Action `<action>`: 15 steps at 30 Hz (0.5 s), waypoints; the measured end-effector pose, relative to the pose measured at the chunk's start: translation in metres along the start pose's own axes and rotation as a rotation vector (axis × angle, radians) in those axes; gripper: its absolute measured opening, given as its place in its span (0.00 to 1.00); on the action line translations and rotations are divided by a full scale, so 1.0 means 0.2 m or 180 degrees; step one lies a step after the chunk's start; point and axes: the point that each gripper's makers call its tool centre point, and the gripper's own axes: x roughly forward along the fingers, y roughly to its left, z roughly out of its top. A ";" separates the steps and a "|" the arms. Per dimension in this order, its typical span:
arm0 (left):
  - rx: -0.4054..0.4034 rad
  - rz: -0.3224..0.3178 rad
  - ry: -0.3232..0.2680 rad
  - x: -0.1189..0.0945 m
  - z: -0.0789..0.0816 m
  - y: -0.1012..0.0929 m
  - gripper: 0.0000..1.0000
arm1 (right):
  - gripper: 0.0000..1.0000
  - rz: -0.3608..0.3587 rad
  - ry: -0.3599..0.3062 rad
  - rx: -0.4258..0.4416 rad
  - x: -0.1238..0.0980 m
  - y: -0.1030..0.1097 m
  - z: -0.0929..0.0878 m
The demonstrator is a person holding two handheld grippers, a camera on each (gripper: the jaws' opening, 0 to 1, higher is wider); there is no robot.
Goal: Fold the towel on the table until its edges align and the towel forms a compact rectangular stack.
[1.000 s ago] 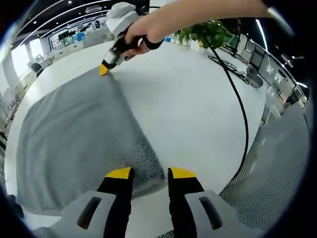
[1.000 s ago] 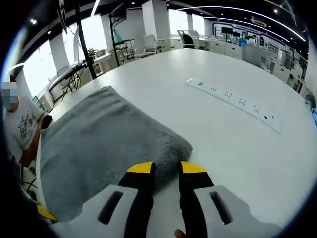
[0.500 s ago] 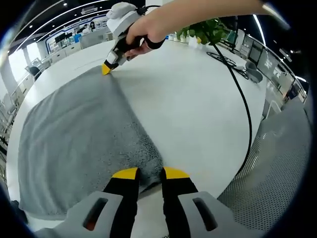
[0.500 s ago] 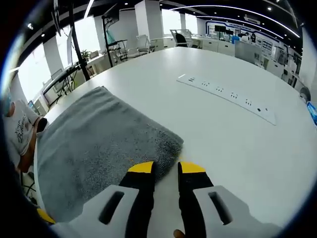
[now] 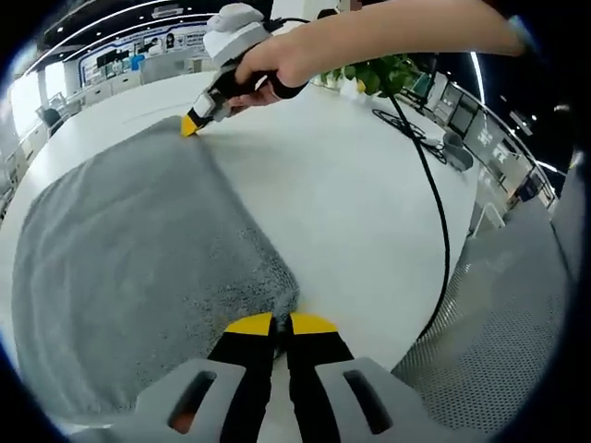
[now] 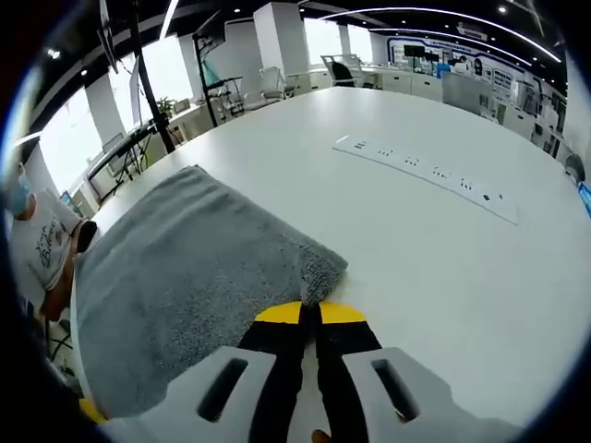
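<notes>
A grey towel [image 5: 138, 240] lies flat on the white table [image 5: 351, 203]. In the left gripper view, my left gripper [image 5: 280, 325] is shut on the towel's near corner. At the far corner a hand [image 5: 268, 65] holds my right gripper [image 5: 191, 125], its yellow tips down on the cloth. In the right gripper view the towel [image 6: 185, 268] spreads to the left, and my right gripper [image 6: 309, 314] is shut on its corner, which puckers up a little between the jaws. The left gripper's yellow tip [image 6: 90, 407] peeks in at the lower left.
A black cable [image 5: 434, 203] runs across the table toward its round edge, with a green plant [image 5: 388, 69] behind it. A white power strip [image 6: 425, 171] lies on the table [image 6: 416, 258] beyond the towel. A seated person [image 6: 37, 249] is at the left.
Both grippers have gone from open around a towel corner to shut on it. The right-hand corner now bunches up slightly.
</notes>
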 end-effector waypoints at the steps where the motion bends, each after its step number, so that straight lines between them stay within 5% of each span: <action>1: 0.0056 -0.0092 0.0022 0.01 0.01 -0.03 0.05 | 0.01 -0.0005 0.0002 0.0004 -0.02 0.00 -0.01; 10: 0.0561 -0.0601 0.0181 0.11 0.06 -0.23 0.05 | 0.01 -0.0129 0.0068 0.0016 -0.15 -0.12 -0.11; 15: 0.0673 -0.0720 0.0229 0.15 0.08 -0.30 0.05 | 0.01 -0.0198 0.0091 0.0052 -0.23 -0.20 -0.17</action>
